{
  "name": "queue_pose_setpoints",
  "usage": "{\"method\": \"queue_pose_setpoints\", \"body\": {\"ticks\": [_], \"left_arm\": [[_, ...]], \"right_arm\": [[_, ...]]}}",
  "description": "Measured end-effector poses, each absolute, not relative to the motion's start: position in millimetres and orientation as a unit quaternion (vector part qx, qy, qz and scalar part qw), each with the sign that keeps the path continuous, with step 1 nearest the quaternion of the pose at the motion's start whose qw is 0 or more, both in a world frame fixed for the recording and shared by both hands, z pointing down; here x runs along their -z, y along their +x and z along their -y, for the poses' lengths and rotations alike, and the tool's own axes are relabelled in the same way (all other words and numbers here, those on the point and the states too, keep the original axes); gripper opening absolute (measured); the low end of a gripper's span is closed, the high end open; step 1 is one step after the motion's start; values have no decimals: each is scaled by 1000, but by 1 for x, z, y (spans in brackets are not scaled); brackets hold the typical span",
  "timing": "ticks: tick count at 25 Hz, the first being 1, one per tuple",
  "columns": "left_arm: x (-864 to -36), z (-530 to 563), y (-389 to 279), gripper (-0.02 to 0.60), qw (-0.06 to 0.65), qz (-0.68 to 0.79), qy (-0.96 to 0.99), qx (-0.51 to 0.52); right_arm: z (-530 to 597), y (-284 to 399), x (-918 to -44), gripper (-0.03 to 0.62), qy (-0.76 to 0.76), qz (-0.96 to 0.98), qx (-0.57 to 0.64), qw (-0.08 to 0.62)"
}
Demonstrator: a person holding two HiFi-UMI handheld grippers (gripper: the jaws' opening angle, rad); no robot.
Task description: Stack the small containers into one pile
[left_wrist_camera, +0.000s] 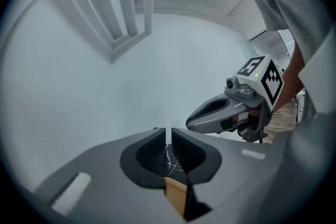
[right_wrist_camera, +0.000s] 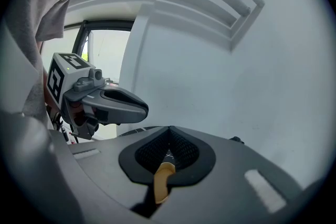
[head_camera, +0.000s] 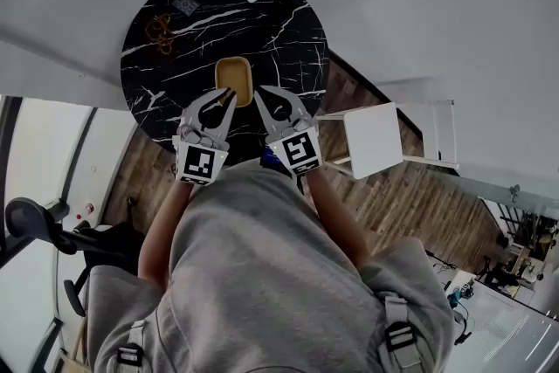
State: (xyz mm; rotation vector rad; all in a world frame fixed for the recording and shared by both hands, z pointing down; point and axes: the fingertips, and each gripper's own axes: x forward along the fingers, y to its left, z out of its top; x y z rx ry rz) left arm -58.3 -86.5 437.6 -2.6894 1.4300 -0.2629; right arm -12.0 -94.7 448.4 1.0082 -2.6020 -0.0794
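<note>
Evidently the left hand-held gripper [head_camera: 229, 98] and the right hand-held gripper [head_camera: 258, 92] are each clamped shut on the near rim of the tan container [head_camera: 233, 76], one per corner, probably to hold it level and steady over the near half of the black tabletop [head_camera: 279, 22] for stacking.

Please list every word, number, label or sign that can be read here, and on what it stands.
No readable words or numbers anywhere.
Left tool and right tool cubes: black-and-white square markers, patterns only.
Small grey square object on the black marble round table: too small to read.
</note>
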Motion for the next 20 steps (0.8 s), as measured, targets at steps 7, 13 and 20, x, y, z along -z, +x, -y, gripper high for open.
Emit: {"method": "queue_pose_setpoints", "body": {"ticks": [7,13,20], "left_arm": [[-445,86,-60,31,40,-468,-877,97],[-451,85,-60,31,35,-466,-878,102],[-466,83,-57,31,39,-458,-879,128]], "right_arm": [[93,-13,-452,11,355,915,28,188],[90,-18,-454,11,347,918,31,189],[93,-15,-458,11,353,914,35,197]]}}
